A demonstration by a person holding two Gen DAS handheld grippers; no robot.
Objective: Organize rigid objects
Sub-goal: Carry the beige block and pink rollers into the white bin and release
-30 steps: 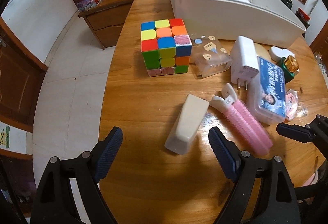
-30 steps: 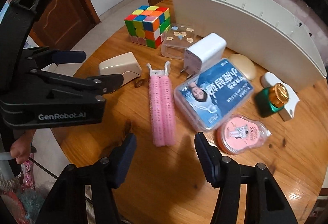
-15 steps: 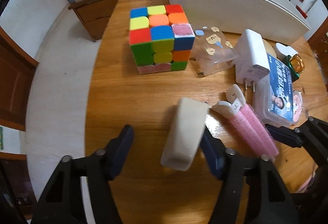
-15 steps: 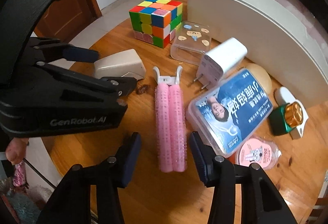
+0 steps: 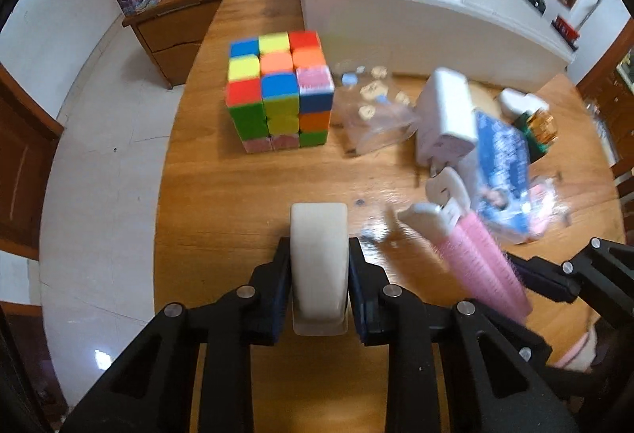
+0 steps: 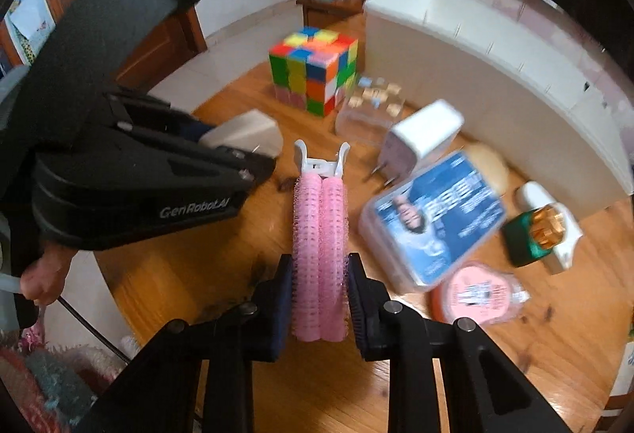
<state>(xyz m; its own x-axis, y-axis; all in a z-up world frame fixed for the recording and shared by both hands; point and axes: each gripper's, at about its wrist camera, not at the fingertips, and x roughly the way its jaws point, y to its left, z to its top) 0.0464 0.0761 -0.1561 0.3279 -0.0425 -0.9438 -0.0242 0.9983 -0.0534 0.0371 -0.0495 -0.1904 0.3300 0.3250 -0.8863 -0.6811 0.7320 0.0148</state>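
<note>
My left gripper (image 5: 319, 274) is shut on a cream white oblong block (image 5: 319, 262), gripped at its sides over the wooden table (image 5: 237, 195). The block also shows in the right wrist view (image 6: 245, 134). My right gripper (image 6: 320, 294) is shut on a pink hair-roller clip (image 6: 320, 235) with a white clasp, and the clip also shows in the left wrist view (image 5: 475, 258). A long white bin (image 5: 416, 17) stands at the back of the table.
A colourful puzzle cube (image 5: 279, 92), a clear small box (image 5: 376, 112), a white plug adapter (image 5: 445, 116), a blue-labelled case (image 6: 432, 223), a green bottle with gold cap (image 6: 535, 231) and a pink round packet (image 6: 479, 294) lie on the table. The table edge runs at the left.
Both grippers have moved forward and closed: the left on the white block, the right on the pink roller clip. The clip now looks raised off the table.
</note>
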